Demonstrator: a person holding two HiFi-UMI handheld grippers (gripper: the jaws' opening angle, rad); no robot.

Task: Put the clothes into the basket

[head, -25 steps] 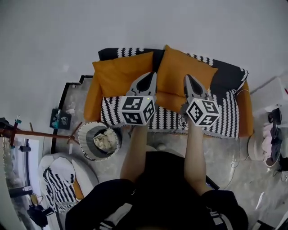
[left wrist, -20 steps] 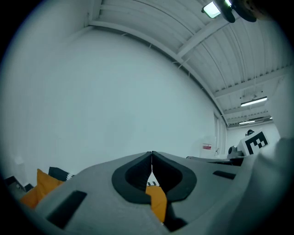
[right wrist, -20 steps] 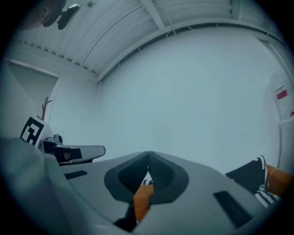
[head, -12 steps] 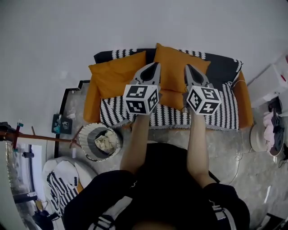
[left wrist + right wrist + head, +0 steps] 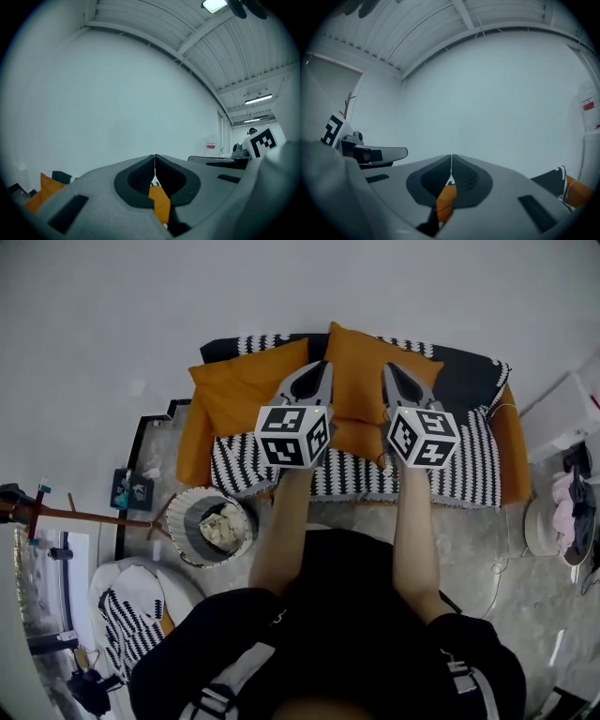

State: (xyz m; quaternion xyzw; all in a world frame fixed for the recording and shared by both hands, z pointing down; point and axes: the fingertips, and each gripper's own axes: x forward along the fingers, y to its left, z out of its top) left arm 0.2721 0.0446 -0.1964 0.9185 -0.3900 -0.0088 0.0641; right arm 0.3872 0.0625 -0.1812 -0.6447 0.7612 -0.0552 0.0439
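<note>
In the head view my left gripper (image 5: 320, 371) and right gripper (image 5: 388, 374) are held out level side by side above a sofa (image 5: 469, 465) draped in a black-and-white patterned cover, with two orange cushions (image 5: 246, 390). Both grippers are shut and hold nothing. A round woven basket (image 5: 183, 538) stands on the floor at the sofa's left end, with pale crumpled clothes (image 5: 222, 526) inside. The left gripper view has its shut gripper (image 5: 154, 157) against a white wall, with orange cushion below. The right gripper view likewise has its gripper (image 5: 451, 156) shut.
A white seat with a patterned cushion (image 5: 131, 624) sits at the lower left. A wooden coat rack (image 5: 56, 517) stands at the far left. Clothes and round items (image 5: 572, 512) lie on the floor at the right. The white wall rises behind the sofa.
Both grippers have risen a little and moved toward the sofa back, staying shut. The view has shifted slightly; the basket and sofa have not moved.
</note>
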